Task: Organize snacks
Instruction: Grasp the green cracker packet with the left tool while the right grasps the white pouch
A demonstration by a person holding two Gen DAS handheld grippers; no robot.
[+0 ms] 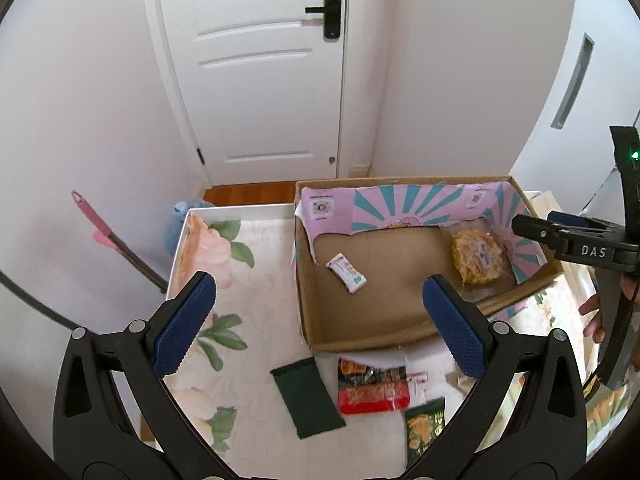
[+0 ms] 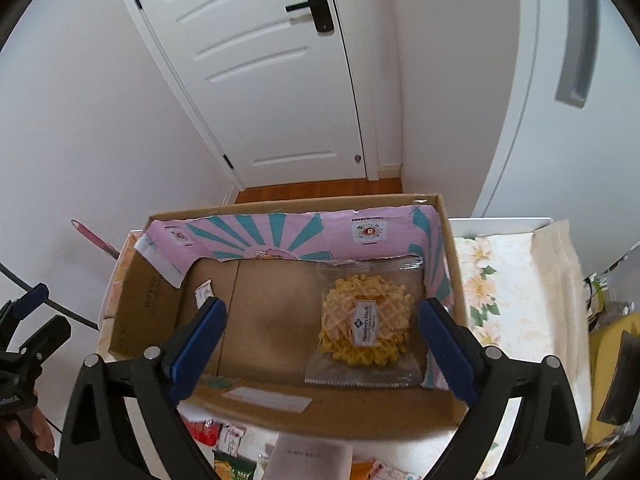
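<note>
A cardboard box [image 1: 312, 320] with a pink and teal lining stands on the floral table; it also shows in the right wrist view [image 2: 132, 316]. In it lie a clear pack of yellow lattice crisps [image 1: 478, 256] [image 2: 366, 320] and a small white sachet [image 1: 346, 272] [image 2: 203, 290]. In front of the box lie a dark green pouch [image 1: 306, 396], a red and black snack pack [image 1: 372, 388] and a green snack pack [image 1: 425, 428]. My left gripper [image 1: 320, 316] is open and empty above the box's front left corner. My right gripper [image 2: 322, 344] is open and empty above the box, over the crisps.
A white door [image 1: 256, 64] and walls stand behind the table. A pink-handled stick [image 1: 108, 236] leans at the left. The white table rim [image 1: 178, 248] runs along the left. More packets [image 2: 228, 444] lie under my right gripper. A beige cloth [image 2: 560, 280] lies at the right.
</note>
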